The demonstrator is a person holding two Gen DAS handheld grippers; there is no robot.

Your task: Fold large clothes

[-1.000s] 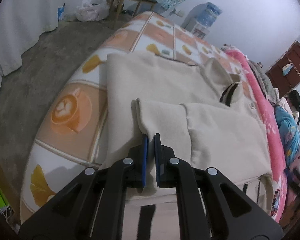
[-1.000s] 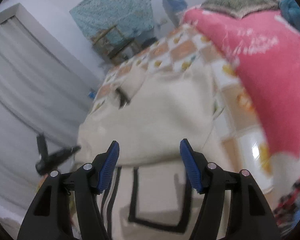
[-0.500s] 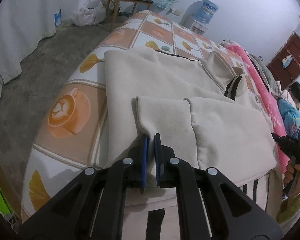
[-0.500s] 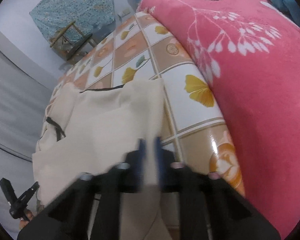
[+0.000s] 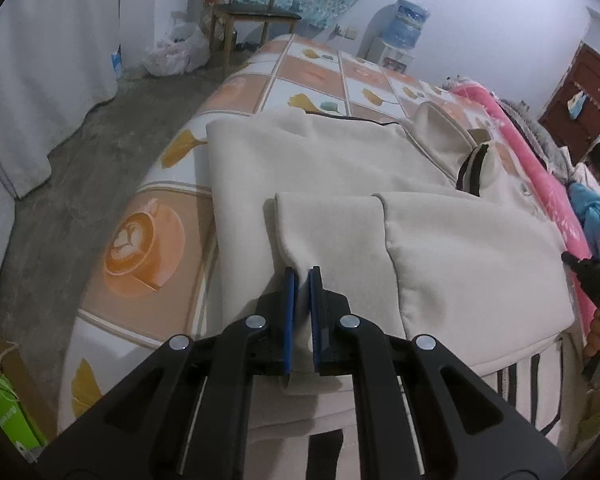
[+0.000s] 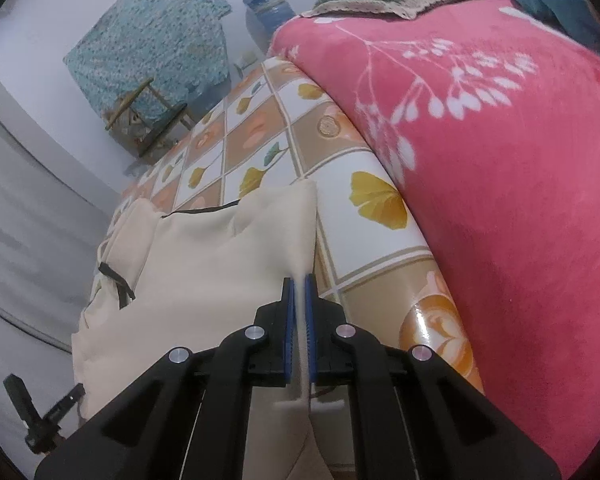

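Observation:
A large cream hooded garment [image 5: 340, 168] lies spread on the patterned bed cover [image 5: 148, 240], its sleeves folded across the middle and its hood with black trim [image 5: 474, 160] to the right. My left gripper [image 5: 301, 276] is shut on the near cloth edge below the folded sleeve. In the right wrist view the same garment [image 6: 204, 264] lies left of centre. My right gripper [image 6: 299, 280] is shut on its right edge, with cloth running between the blue pads [image 6: 288, 320].
A pink blanket [image 6: 500, 160] is heaped along the right of the bed. The bed's left edge drops to a concrete floor [image 5: 60, 184]. A chair [image 5: 252, 16], a plastic bag and a water dispenser [image 5: 408, 24] stand at the far wall.
My right gripper was open over the garment, then swung right and closed on its right edge. My left gripper stayed shut on the near edge, and the view drew back slightly.

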